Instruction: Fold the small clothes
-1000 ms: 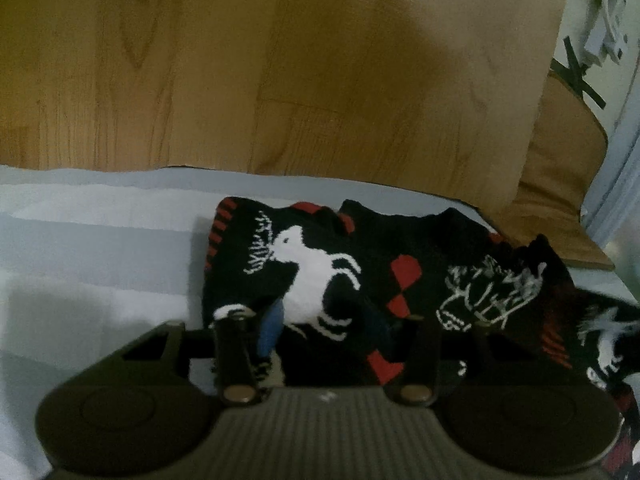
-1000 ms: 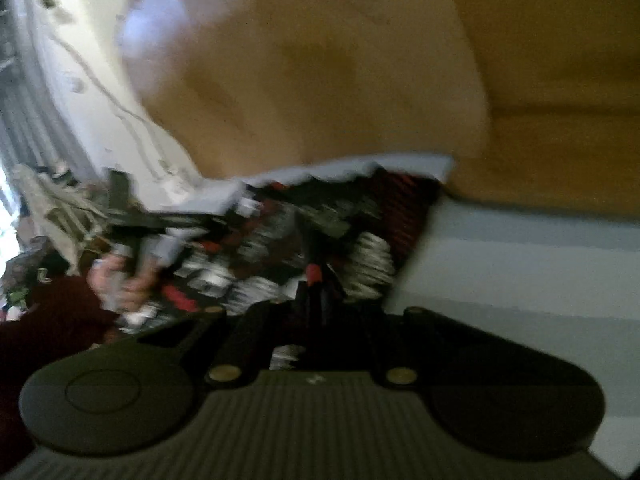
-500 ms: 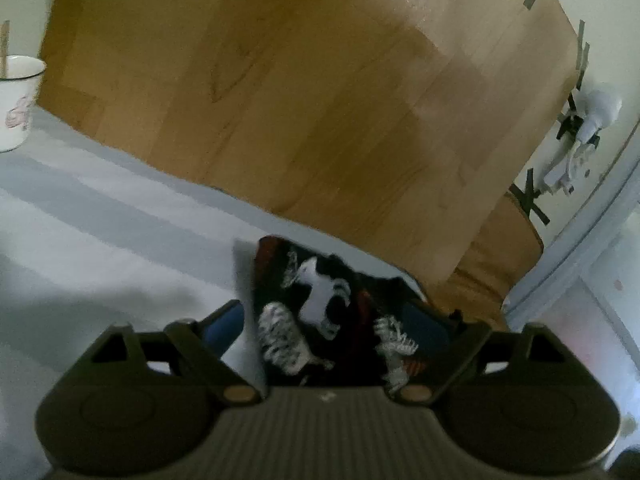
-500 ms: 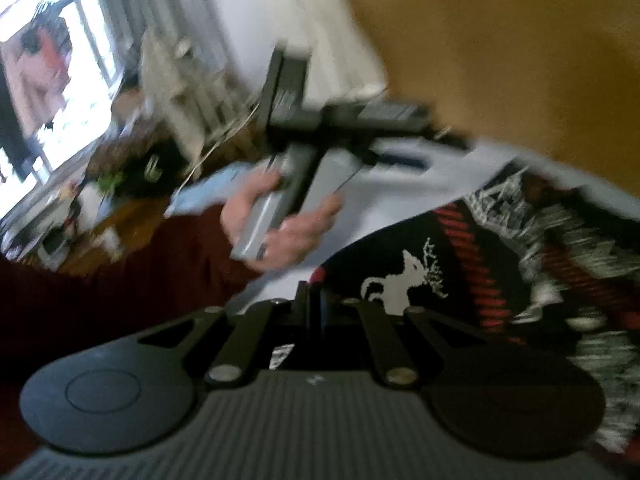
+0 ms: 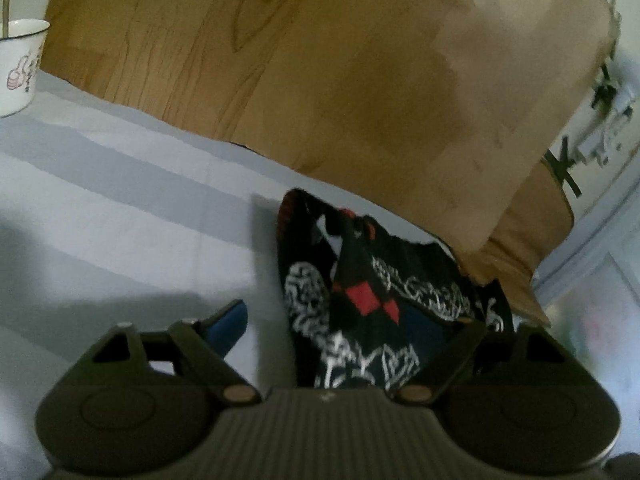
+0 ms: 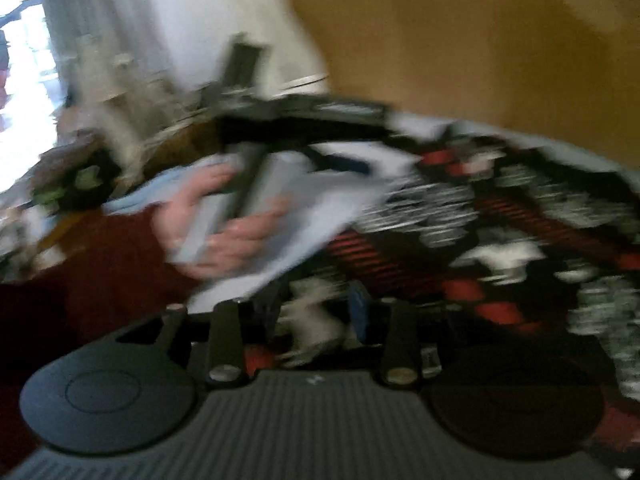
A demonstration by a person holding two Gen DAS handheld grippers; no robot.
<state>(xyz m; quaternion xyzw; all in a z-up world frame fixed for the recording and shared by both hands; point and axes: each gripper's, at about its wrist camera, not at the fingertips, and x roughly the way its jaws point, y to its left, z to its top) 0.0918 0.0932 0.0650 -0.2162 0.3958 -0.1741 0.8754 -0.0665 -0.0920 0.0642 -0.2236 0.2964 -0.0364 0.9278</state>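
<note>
A small black knitted garment (image 5: 372, 300) with white deer and red diamonds lies bunched on the pale striped cloth (image 5: 120, 208). My left gripper (image 5: 344, 320) is open, its blue left fingertip (image 5: 228, 322) on the cloth and the garment between the jaws. In the blurred right wrist view the same garment (image 6: 500, 240) spreads ahead. My right gripper (image 6: 320, 312) has its jaws part way open with a fold of the garment between them. The left gripper (image 6: 320, 168), held in a hand (image 6: 224, 228), shows there too.
A wooden board (image 5: 340, 72) stands behind the cloth. A white enamel mug (image 5: 18, 66) stands at the far left. A brown seat edge (image 5: 528, 248) lies to the right. Cluttered shelves and a bright window (image 6: 24, 40) show in the right wrist view.
My left gripper opened, let go of the garment and drew back. My right gripper swung round over the garment and its jaws parted from shut.
</note>
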